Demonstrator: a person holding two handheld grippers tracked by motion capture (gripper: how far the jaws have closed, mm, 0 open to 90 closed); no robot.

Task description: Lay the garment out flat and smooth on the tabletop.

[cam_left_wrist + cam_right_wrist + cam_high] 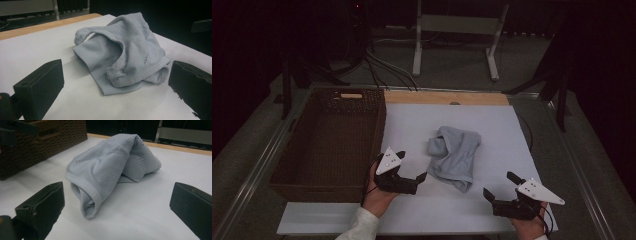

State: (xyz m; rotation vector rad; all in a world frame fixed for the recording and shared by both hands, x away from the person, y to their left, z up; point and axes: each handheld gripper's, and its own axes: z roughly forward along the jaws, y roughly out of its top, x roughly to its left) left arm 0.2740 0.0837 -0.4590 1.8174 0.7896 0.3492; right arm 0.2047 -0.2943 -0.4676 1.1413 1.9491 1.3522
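Note:
A crumpled pale grey knit garment [455, 154] lies in a heap on the white board [492, 125] near its middle. My left gripper [411, 166] is just left of the heap, jaws wide open and empty, pointing at it. In the left gripper view the garment [125, 57] sits between and beyond the two black jaws. My right gripper [501, 186] rests at the board's front right, open and empty, aimed at the garment [110, 167], whose rolled hem faces it.
A dark brown wicker basket [297, 165] stands along the board's left side, and its wall [50, 142] appears in the right gripper view. A wooden strip [447, 97] borders the board's far edge. Cables and a white stand lie on the floor beyond.

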